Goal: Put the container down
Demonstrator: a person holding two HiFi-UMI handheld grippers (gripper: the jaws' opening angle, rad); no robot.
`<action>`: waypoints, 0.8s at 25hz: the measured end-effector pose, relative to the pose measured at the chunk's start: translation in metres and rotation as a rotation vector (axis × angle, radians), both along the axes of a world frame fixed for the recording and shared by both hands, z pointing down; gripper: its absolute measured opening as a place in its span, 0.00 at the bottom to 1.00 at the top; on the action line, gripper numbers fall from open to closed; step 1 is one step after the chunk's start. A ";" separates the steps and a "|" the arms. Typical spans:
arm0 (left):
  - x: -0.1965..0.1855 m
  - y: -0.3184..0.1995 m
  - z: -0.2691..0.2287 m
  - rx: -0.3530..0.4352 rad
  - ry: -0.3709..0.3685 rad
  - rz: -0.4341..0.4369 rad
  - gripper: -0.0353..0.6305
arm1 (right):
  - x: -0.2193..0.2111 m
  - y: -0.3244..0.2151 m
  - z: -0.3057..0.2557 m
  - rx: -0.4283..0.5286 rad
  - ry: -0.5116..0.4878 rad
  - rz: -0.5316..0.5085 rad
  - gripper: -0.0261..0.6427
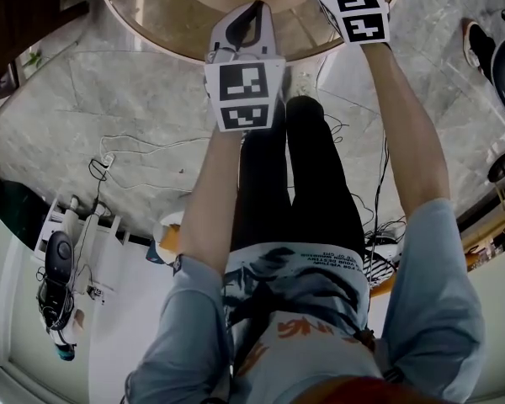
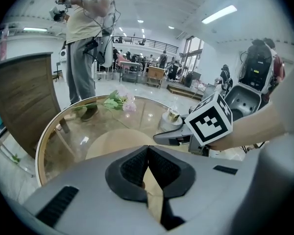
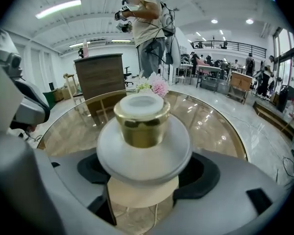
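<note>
Print on your shirt is too blurred to read. Your left gripper has its ribbed black pads pressed together on nothing, and your right gripper has wide-spread jaws clamping the container, a smooth round white jar with a shiny gold collar. It seems to hang just over the round glass table, with pink flowers beyond.

The container, a squat white rounded body topped by a shiny gold collar and a flat white cap, is held upright between the jaws of the right claw, over the round glass worktop.
</note>
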State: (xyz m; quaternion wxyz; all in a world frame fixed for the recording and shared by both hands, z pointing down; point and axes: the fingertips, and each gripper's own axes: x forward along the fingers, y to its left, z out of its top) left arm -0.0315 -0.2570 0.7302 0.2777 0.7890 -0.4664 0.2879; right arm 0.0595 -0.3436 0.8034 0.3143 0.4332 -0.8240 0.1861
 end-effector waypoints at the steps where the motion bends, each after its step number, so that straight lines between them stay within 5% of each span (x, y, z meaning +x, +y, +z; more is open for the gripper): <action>1: 0.000 0.003 -0.002 0.000 0.000 -0.003 0.09 | 0.001 0.004 0.000 -0.014 -0.005 0.008 0.61; 11: 0.001 0.044 -0.018 -0.001 0.002 -0.035 0.09 | 0.030 0.109 -0.009 -0.119 -0.098 0.084 0.61; 20: 0.007 0.089 -0.066 0.017 0.022 -0.077 0.09 | 0.035 0.181 -0.066 -0.154 -0.156 0.083 0.17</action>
